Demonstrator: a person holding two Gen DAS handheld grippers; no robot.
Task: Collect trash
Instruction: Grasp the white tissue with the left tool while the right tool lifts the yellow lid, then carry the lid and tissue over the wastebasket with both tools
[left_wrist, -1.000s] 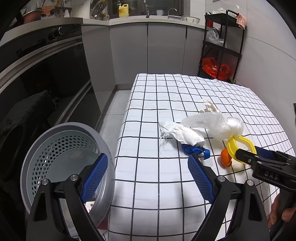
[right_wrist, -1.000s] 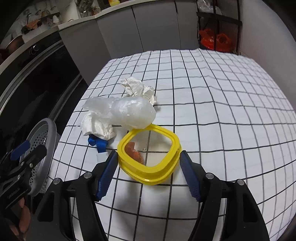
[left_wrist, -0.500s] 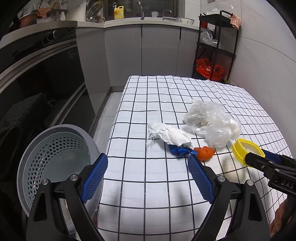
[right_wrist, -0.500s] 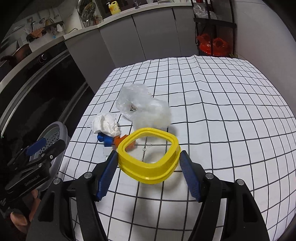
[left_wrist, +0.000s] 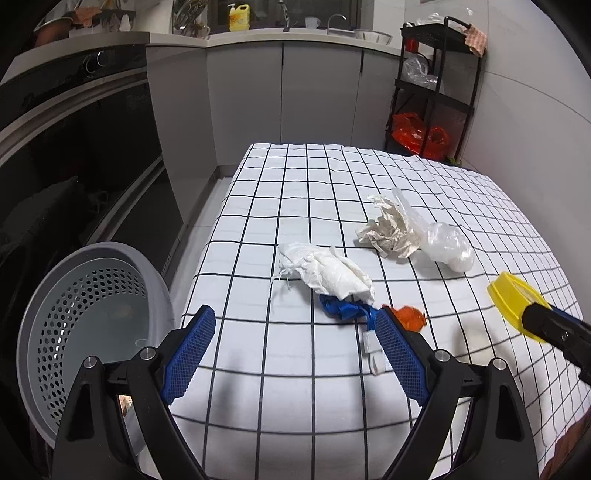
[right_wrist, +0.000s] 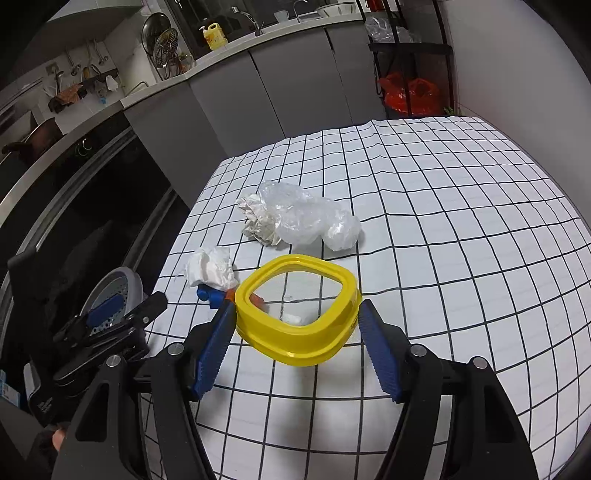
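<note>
My right gripper (right_wrist: 297, 325) is shut on a yellow plastic ring (right_wrist: 295, 347), held above the checked tablecloth (right_wrist: 480, 221). In the left wrist view the ring (left_wrist: 511, 304) hangs at the right, clear of the cloth. My left gripper (left_wrist: 295, 350) stands open and empty over the table's near left part. Ahead of it lie a white tissue wad (left_wrist: 325, 273), a blue scrap (left_wrist: 343, 310) and an orange scrap (left_wrist: 408, 317). Farther back are crumpled paper (left_wrist: 388, 232) and a clear plastic bag (left_wrist: 443, 243).
A grey perforated basket (left_wrist: 92, 314) stands off the table's left edge, below my left gripper. A dark oven front (left_wrist: 74, 166) and grey cabinets (left_wrist: 314, 92) line the left and back. A black shelf rack (left_wrist: 432, 92) with red bags stands at the far right.
The right gripper has carried the yellow ring up and back from the trash pile, uncovering the orange scrap. The left gripper has drifted sideways, still open.
</note>
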